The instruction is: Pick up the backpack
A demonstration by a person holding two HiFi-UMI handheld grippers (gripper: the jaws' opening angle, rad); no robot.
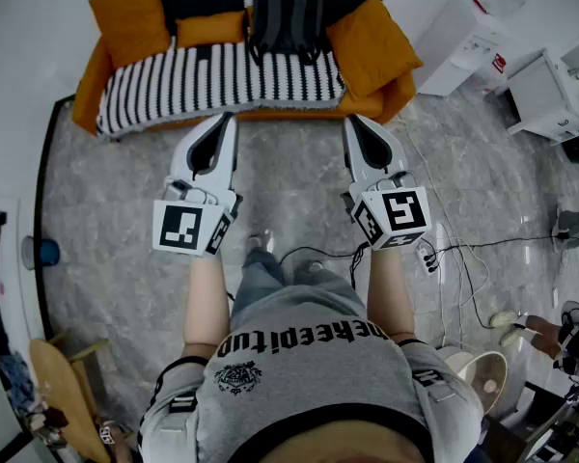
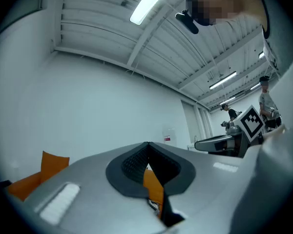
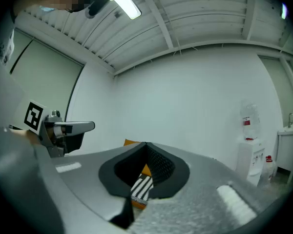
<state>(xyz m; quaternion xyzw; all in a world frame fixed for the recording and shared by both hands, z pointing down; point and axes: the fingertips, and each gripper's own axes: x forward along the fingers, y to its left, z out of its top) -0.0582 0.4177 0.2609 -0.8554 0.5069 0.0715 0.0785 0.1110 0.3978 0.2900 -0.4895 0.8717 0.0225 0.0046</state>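
A dark grey backpack [image 1: 287,15] stands upright against the back of an orange sofa [image 1: 391,99], on its black-and-white striped cover [image 1: 212,80]. Both grippers are held side by side over the marble floor, short of the sofa's front edge and apart from the backpack. My left gripper [image 1: 228,117] has its jaws together with nothing between them, and its tip [image 2: 147,143] also shows closed in the left gripper view. My right gripper [image 1: 349,120] is likewise shut and empty [image 3: 146,143]. Only slivers of orange cushion and striped cover show through the jaw openings in the gripper views.
Orange cushions [image 1: 127,17] [image 1: 372,41] flank the backpack. White cabinets [image 1: 550,90] stand at the right. A power strip with cables [image 1: 429,256] lies on the floor by my right arm. A fan [image 1: 482,374] and a wooden chair [image 1: 63,384] are behind me.
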